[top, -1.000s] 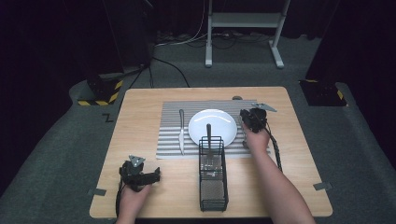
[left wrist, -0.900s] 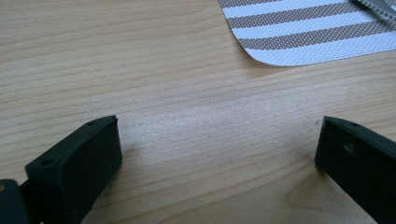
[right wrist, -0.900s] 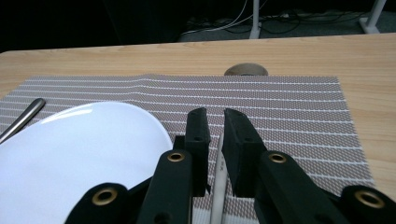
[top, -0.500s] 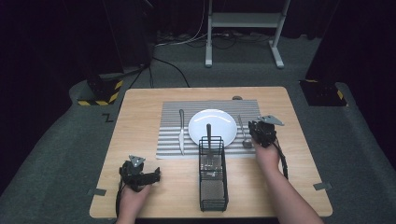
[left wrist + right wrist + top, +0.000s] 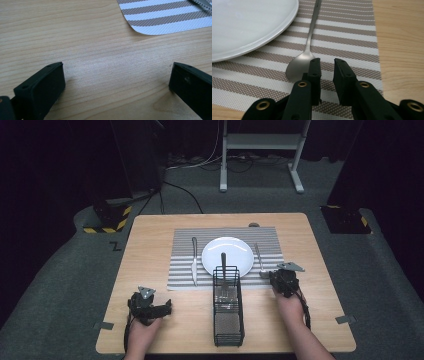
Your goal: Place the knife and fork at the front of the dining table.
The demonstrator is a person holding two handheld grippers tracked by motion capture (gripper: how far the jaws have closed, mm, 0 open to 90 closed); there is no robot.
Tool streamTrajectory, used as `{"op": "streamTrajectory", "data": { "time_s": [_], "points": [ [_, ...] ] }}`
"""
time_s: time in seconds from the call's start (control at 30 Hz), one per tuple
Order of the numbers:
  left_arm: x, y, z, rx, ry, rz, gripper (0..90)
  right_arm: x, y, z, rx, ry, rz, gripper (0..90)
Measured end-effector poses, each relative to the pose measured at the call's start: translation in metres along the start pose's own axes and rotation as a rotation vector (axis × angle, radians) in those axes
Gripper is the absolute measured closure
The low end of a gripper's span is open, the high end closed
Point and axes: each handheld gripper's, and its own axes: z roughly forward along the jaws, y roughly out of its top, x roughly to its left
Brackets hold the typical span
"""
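Observation:
A steel spoon (image 5: 258, 257) lies on the striped placemat (image 5: 185, 240), just right of the white plate (image 5: 227, 251). My right gripper (image 5: 272, 276) rests at the mat's front right corner. In the right gripper view its jaws (image 5: 327, 61) stand a narrow gap apart with nothing between them, and they have just been opening. The spoon's bowl (image 5: 298, 66) lies right beside the left jaw. My left gripper (image 5: 167, 309) sits on bare wood at the front left, wide open (image 5: 116, 67) and empty.
A knife (image 5: 194, 260) lies on the mat left of the plate. A black wire caddy (image 5: 228, 320) stands in front of the plate with a utensil handle (image 5: 224, 262) sticking up from it. The table's edges (image 5: 320, 270) are close on both sides.
My right gripper has drawn back toward the person from beside the plate's far right edge. The spoon now lies uncovered on the mat. The left gripper has not moved.

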Motion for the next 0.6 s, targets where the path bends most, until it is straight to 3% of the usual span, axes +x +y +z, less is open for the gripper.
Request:
{"op": "streamTrajectory", "data": {
  "time_s": [0.13, 0.23, 0.43, 0.6],
  "points": [
    [0.000, 0.000, 0.000, 0.002, 0.000, 0.002, 0.5, 0.006, 0.000, -0.001, -0.014, 0.007, -0.012, 72.4],
    [0.000, 0.000, 0.000, 0.002, -0.002, 0.002, 0.5, 0.005, 0.001, -0.011, -0.074, 0.025, 0.016, 68.1],
    [0.000, 0.000, 0.000, 0.002, -0.002, 0.003, 0.4, 0.013, 0.000, -0.046, -0.268, 0.094, 0.008, 48.1],
    [0.000, 0.000, 0.000, 0.002, 0.000, 0.004, 0.4, 0.028, 0.003, -0.077, -0.403, 0.156, 0.007, 44.2]
  ]
}}
